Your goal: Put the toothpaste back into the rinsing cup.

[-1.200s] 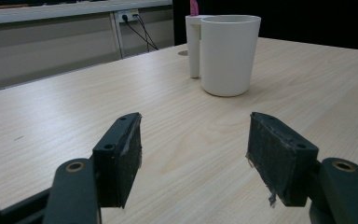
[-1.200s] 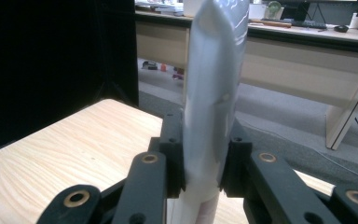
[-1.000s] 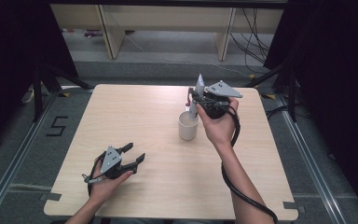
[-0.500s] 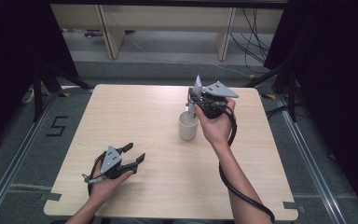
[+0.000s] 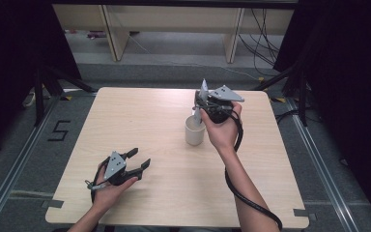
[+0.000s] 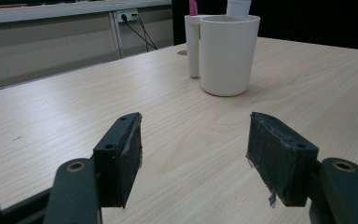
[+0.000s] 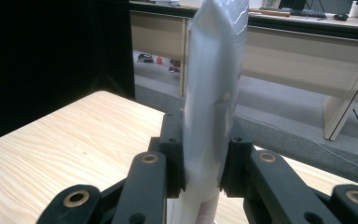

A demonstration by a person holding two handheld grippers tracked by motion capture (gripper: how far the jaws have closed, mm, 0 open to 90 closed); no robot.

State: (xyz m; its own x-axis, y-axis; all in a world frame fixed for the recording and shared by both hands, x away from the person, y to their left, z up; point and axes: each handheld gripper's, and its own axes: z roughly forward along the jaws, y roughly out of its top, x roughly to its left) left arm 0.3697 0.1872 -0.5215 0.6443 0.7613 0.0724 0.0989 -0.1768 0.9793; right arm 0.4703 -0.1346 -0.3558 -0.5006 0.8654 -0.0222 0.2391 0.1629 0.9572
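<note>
Wooden table (image 5: 140, 121): right hand-held gripper (image 5: 202, 104) clamps a tube (image 7: 213, 93) (above the cup (image 5: 194, 131)); left hand-held gripper (image 5: 138, 160) gapes.

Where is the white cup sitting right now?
In the high view the white cup stands upright on the wooden table, right of centre, just beside the right gripper, which clamps a pale tube above it.

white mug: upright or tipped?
Upright. The white mug stands on its base on the table, rim up and handle at its side. The high view shows the same.
</note>
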